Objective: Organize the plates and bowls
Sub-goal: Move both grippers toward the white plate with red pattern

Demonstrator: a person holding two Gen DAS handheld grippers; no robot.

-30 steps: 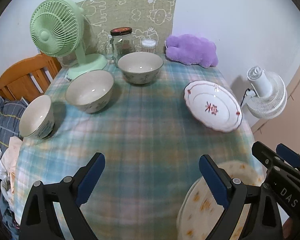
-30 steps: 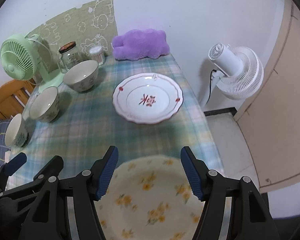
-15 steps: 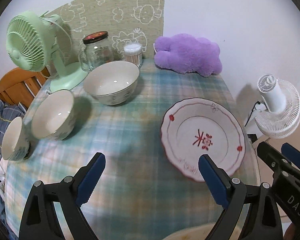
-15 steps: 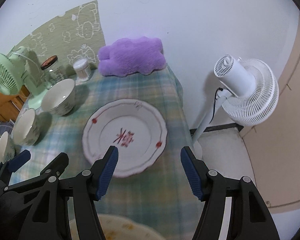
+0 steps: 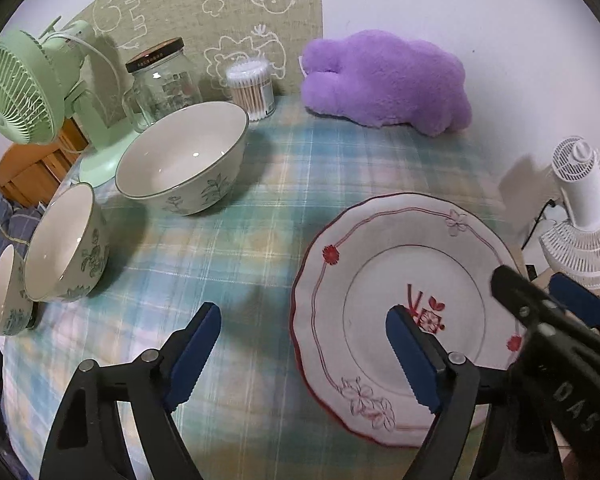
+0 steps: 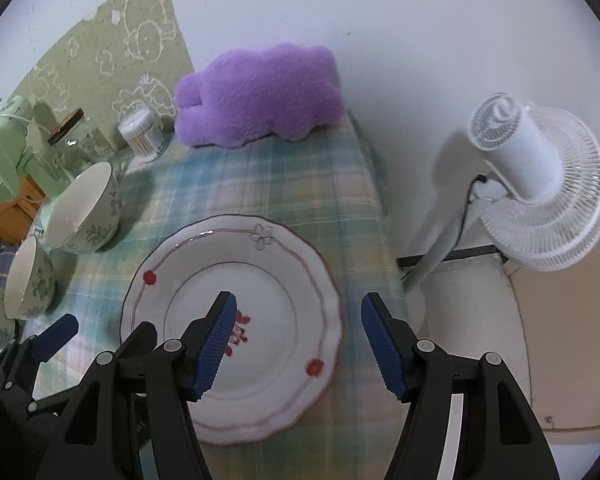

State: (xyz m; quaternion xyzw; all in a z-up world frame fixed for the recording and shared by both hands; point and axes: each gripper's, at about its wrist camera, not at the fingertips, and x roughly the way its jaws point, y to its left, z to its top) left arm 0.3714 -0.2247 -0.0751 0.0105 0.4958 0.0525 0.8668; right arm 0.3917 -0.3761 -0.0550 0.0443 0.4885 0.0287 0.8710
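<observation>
A white plate with a red rim and red flowers (image 5: 384, 284) lies on the checked tablecloth at the right; it also shows in the right wrist view (image 6: 260, 292). Three white bowls with green leaf prints stand in a row at the left: large (image 5: 182, 162), medium (image 5: 64, 248), small (image 5: 4, 292). My left gripper (image 5: 304, 356) is open and empty over the plate's left rim. My right gripper (image 6: 296, 344) is open and empty, straddling the plate's right rim. The right gripper also shows at the right edge of the left wrist view (image 5: 548, 304).
A purple plush toy (image 5: 384, 80), a glass jar (image 5: 162, 80), a cotton swab tub (image 5: 252, 88) and a green fan (image 5: 24, 88) stand at the table's back. A white fan (image 6: 540, 184) stands on the floor beyond the right table edge. A wooden chair (image 5: 32, 168) is at the left.
Both grippers have moved forward over the table toward the red-rimmed plate. The yellow-flowered plate seen near the front edge has dropped out of view. Both grippers stay open.
</observation>
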